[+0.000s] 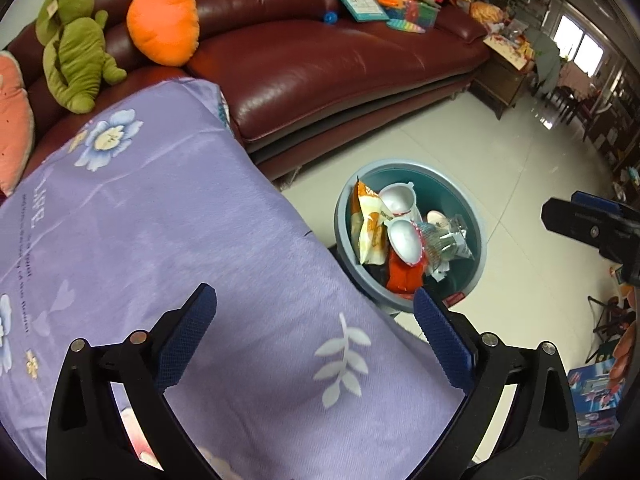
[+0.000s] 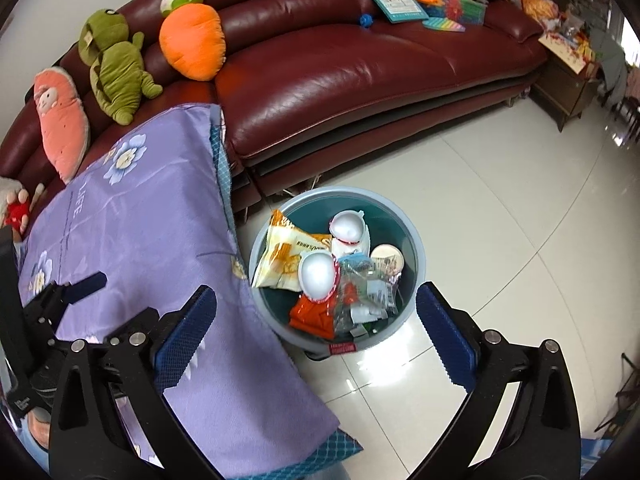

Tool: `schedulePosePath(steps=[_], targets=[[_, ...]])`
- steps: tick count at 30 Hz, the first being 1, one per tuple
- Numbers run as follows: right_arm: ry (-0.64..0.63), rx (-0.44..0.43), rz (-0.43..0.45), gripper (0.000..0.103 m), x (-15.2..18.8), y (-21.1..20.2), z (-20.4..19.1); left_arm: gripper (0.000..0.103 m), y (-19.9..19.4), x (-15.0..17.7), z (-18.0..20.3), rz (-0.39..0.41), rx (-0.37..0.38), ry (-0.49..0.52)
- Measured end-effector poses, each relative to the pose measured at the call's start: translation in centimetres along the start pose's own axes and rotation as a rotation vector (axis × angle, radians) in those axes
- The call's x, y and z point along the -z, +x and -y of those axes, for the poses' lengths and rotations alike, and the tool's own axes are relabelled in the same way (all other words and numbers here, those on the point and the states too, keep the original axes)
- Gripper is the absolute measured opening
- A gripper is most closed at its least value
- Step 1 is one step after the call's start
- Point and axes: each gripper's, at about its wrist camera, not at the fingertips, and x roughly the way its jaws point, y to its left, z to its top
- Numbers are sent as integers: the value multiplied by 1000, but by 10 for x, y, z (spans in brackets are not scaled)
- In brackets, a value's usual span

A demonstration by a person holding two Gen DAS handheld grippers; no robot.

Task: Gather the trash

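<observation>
A grey-blue round bin [image 1: 476, 216] stands on the tiled floor beside a table with a purple flowered cloth [image 1: 160, 240]. It holds several pieces of trash: a yellow snack bag [image 1: 366, 226], two white plastic shells [image 1: 404, 238], an orange wrapper [image 1: 404, 278] and clear crumpled plastic [image 1: 448, 240]. The bin also shows in the right wrist view [image 2: 412, 236]. My left gripper [image 1: 316, 320] is open and empty above the cloth's edge. My right gripper [image 2: 316, 320] is open and empty above the bin's near rim; it shows in the left wrist view [image 1: 592, 232].
A dark red leather sofa [image 2: 360, 80] curves behind the table and bin, with plush toys [image 2: 116, 68] and a pile of books and toys [image 2: 440, 0]. A wooden side table [image 2: 568, 84] stands at the sofa's right end. Glossy floor tiles [image 2: 500, 208] lie right of the bin.
</observation>
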Motion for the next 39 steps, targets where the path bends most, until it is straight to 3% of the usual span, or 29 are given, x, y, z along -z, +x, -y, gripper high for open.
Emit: schedulePosePath(steps=[7,18,36,39], targets=[[-42,21,20,96,24,-23,-15,99,-31,17,1,39,-57,21],[-74,49,50,96,60,-57,-18,99,-65,45,5,84,-31,-8],[-59,41,47,96,84,-57,-18,99,-73,58,11,89,-21,-4],[-53,39,44,96,82,-54,-15,99,-71,56,13,89,12,6]])
